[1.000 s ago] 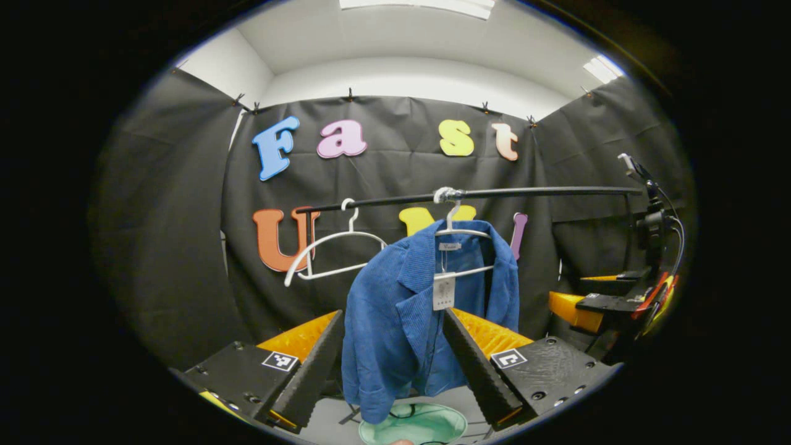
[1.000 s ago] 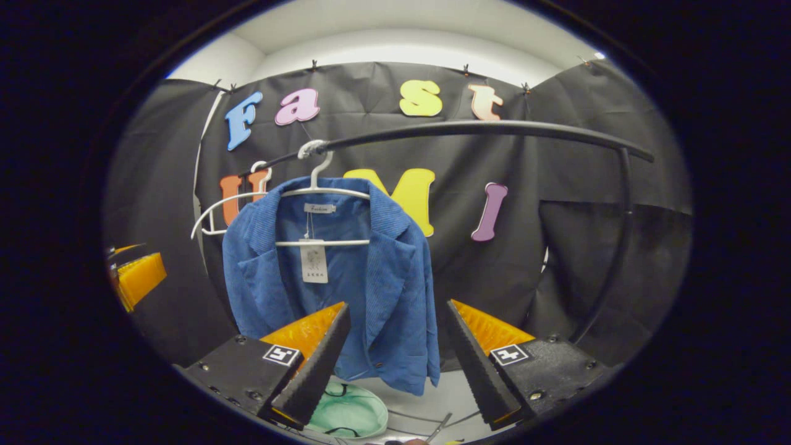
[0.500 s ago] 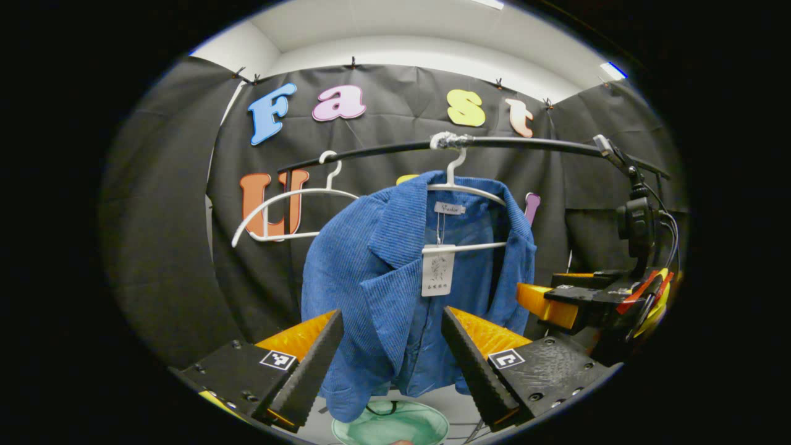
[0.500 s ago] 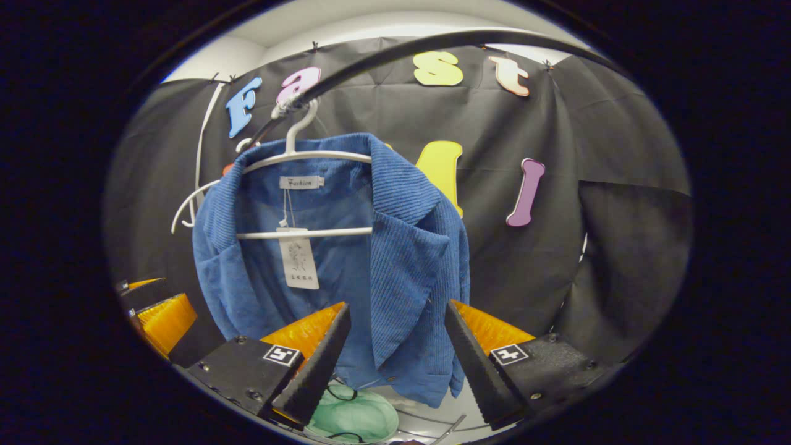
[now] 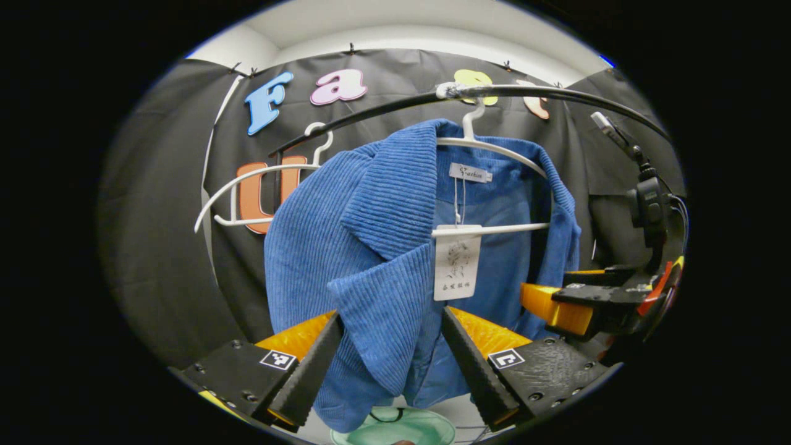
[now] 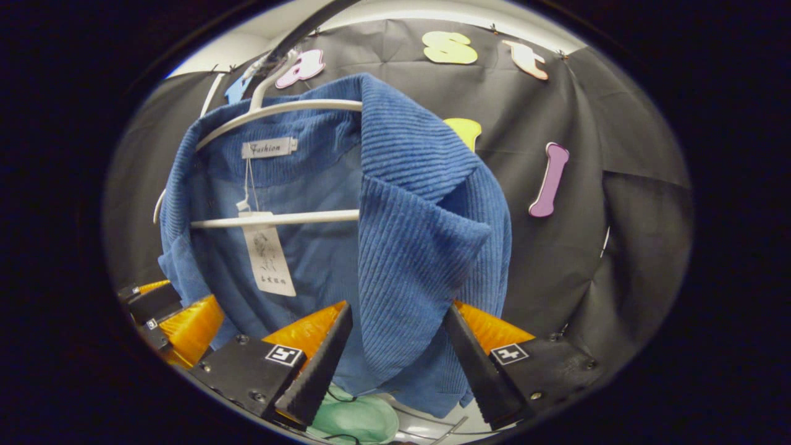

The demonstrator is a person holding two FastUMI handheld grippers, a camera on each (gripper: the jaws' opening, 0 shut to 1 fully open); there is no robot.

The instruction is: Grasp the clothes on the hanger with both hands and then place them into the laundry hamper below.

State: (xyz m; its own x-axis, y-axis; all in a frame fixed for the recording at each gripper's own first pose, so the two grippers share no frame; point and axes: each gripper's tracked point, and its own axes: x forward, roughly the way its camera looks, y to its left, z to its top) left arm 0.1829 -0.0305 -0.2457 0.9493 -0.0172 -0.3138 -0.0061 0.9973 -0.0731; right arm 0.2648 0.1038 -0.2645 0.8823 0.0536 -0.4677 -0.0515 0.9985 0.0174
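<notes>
A blue corduroy jacket (image 5: 383, 247) (image 6: 408, 247) hangs on a white hanger (image 5: 494, 148) (image 6: 278, 111) from a black rail (image 5: 556, 93), with a paper tag (image 5: 456, 262) (image 6: 269, 259) at its collar. My left gripper (image 5: 386, 358) is open, and the jacket's left lapel hangs between its fingers. My right gripper (image 6: 392, 358) is open too, around the other lapel. In the left gripper view the right gripper (image 5: 568, 309) shows at the right. In the right gripper view the left gripper (image 6: 179, 315) shows low on the left. A pale green hamper (image 5: 395, 429) (image 6: 355, 420) lies below the jacket.
An empty white hanger (image 5: 247, 185) hangs on the same rail, left of the jacket. The black cloth wall (image 6: 587, 247) stands close behind. A dark stand with cables (image 5: 649, 204) rises above the right gripper in the left gripper view.
Both grippers have moved in toward the jacket, which looks much larger now. Its lapels now lie between the open fingers of each gripper.
</notes>
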